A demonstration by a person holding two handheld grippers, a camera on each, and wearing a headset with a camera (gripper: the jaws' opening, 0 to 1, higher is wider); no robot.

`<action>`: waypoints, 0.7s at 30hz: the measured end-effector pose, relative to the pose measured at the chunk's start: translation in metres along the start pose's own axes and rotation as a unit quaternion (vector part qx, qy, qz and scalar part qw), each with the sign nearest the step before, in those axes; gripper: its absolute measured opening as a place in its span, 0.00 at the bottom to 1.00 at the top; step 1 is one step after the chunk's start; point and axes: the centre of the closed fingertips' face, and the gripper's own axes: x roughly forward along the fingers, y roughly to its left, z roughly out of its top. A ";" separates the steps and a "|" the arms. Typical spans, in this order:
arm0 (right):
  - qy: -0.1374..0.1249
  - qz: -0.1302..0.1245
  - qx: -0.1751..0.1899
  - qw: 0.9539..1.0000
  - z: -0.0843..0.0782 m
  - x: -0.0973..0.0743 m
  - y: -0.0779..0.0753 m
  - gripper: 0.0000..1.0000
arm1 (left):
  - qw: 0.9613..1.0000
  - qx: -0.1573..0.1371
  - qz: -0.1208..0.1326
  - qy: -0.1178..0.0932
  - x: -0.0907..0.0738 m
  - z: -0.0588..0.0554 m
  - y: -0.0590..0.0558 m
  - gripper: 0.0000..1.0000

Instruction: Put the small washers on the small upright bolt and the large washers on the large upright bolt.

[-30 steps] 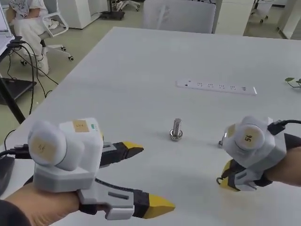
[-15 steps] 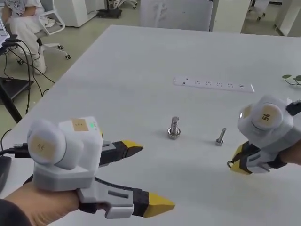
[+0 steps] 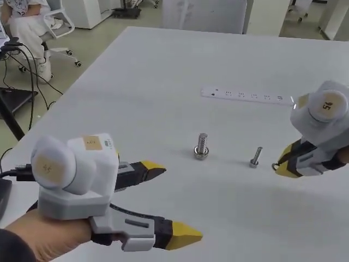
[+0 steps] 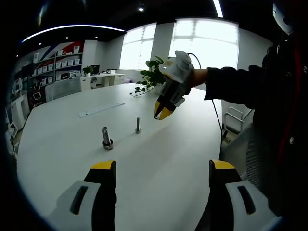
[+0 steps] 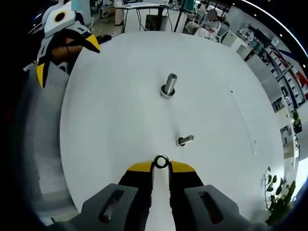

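The right gripper [image 5: 160, 167] pinches a washer [image 5: 160, 161] at its tips, near the small bolt [image 5: 185, 140] it likely suits; the left gripper [image 4: 162, 166] hangs wide open, clear of the large bolt [image 3: 202, 146]

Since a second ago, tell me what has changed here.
The right gripper, shut on a washer, lifted up and to the right, clear of the small bolt. The left gripper stayed open where it was; the large bolt and small bolt have not moved.
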 end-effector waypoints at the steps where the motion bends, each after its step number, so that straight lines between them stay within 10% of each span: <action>1: 0.000 -0.002 -0.001 1.000 0.000 -0.001 -0.002 0.13 | 1.000 0.000 0.000 0.000 0.000 0.000 0.000 0.78; 21: -0.006 -0.016 -0.016 1.000 0.029 0.003 -0.043 0.13 | 1.000 -0.004 0.005 0.005 -0.002 -0.003 0.005 0.78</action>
